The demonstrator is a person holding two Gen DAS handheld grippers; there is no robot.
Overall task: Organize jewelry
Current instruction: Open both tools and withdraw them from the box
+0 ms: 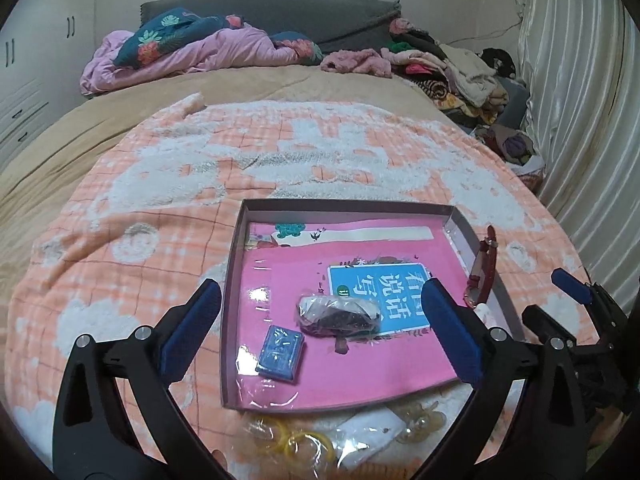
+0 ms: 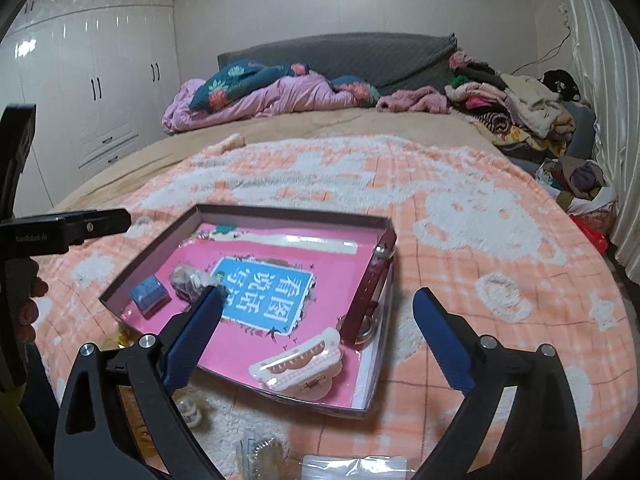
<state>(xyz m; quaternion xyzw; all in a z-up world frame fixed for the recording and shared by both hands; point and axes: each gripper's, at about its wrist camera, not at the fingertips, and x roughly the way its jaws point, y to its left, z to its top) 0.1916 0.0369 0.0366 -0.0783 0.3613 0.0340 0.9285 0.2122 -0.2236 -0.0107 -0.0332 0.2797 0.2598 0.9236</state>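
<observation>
A shallow box (image 1: 236, 264) (image 2: 280, 213) with a pink floor lies on the blanket. In it are a small blue case (image 1: 280, 353) (image 2: 148, 291), a clear bag with dark beads (image 1: 339, 315) (image 2: 188, 278) and a pink-white hair claw (image 2: 298, 364). A dark red watch strap (image 1: 485, 268) (image 2: 370, 288) leans over its right wall. My left gripper (image 1: 320, 332) is open and empty above the box's near half. My right gripper (image 2: 320, 340) is open and empty over the near right corner, and shows in the left wrist view (image 1: 556, 300).
Bagged yellow rings (image 1: 296, 442) and amber pieces (image 1: 420, 420) lie on the blanket in front of the box. More clear bags (image 2: 352, 468) lie at the near edge. Bedding (image 2: 260, 92) and a clothes pile (image 2: 516, 112) are at the far end. A wardrobe (image 2: 92, 80) stands left.
</observation>
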